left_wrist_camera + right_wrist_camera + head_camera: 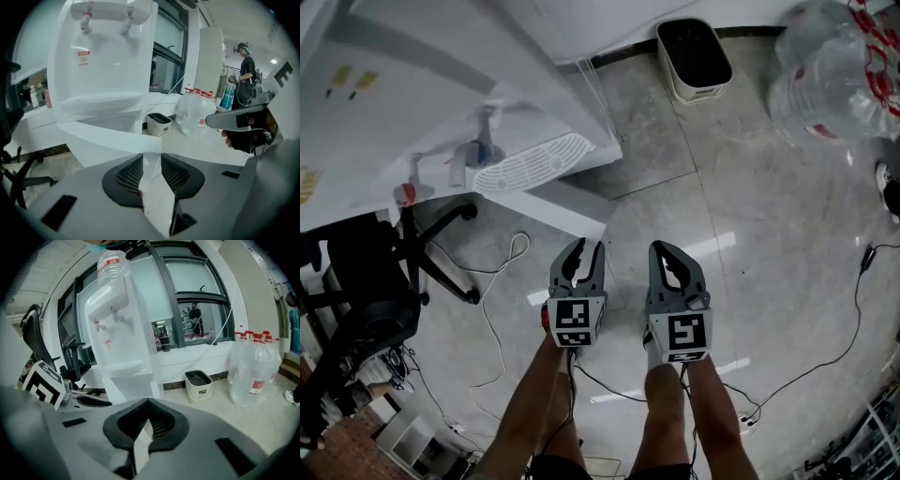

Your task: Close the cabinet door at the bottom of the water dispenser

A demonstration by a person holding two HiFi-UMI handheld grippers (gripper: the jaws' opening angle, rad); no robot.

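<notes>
1. Floor: grey polished tiles. It carries every item listed below.
2. Water dispenser: white, standing at the far left of the floor against the wall. In the left gripper view I see its two taps high up and its front panel straight ahead.
3. Office chair: black, on the floor just left of the dispenser base.
4. Water jugs: clear, grouped at the far right of the floor along the wall.
5. Cabinet door: open. It swings out from the bottom of the dispenser toward the middle of the floor, with its free end nearest the grippers. In the left gripper view its top edge runs from the left to a point directly above the jaw gap.
6. Waste bin: white with a dark inside, on the floor by the far wall, between the dispenser and the jugs.
7. Left gripper: released. Its jaws stand partly apart and point at the door's free end. The white door fills the gap between them, but I cannot confirm that the pads press on it.
8. Right gripper: clenched, fingertips met, nothing between them. It is just beside the left gripper and clear of the door.
9. Cable: white, looping across the floor left of the grippers.
</notes>
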